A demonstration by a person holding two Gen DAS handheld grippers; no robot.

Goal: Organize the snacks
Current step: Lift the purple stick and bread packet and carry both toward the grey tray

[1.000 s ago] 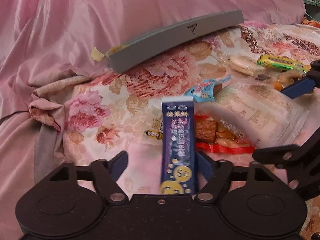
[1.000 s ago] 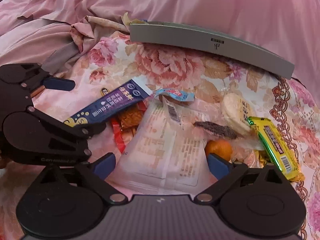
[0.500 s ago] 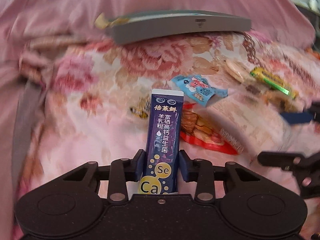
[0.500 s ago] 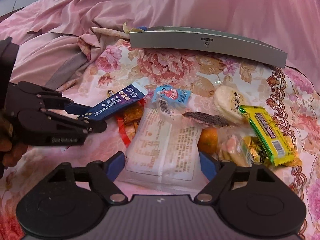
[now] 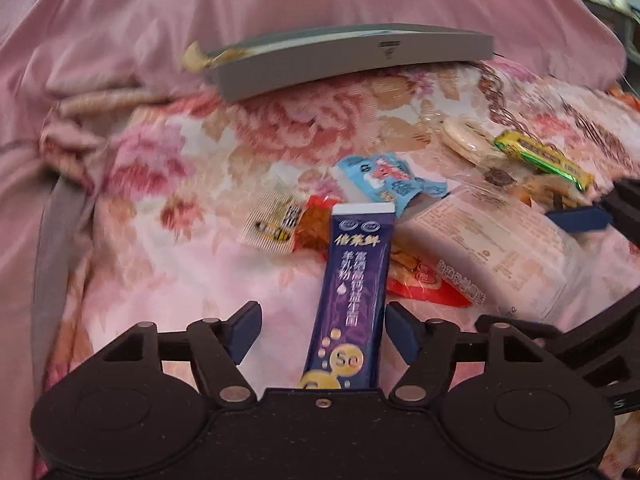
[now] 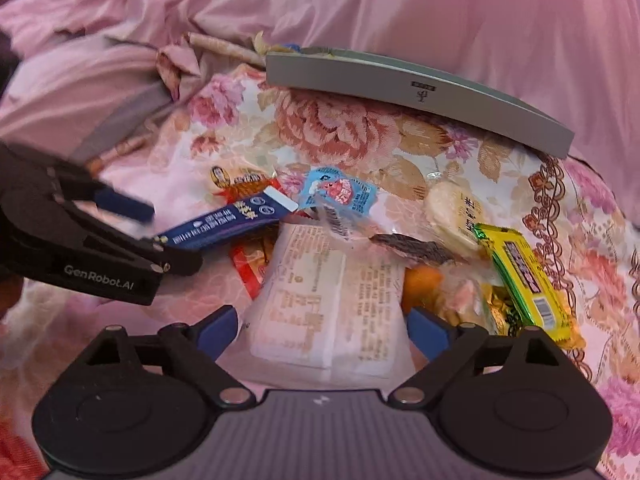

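The sorting has barely begun; the snacks lie heaped on the flowered bedspread (image 6: 328,128), none yet in the grey box (image 6: 420,92) at the back. The left claw (image 5: 320,320) is opening, the blue sachet (image 5: 352,292) loose between its jaws, seemingly touching only the right one; the right claw (image 6: 320,324) is opening too, astride the clear white packet (image 6: 328,296) without pressing it. Next, I'd judge, each must close properly before lifting; the yellow bar (image 6: 524,280), round cracker (image 6: 452,212) and red wrapper (image 6: 250,268) crowd close, and the packet overlaps its neighbours.
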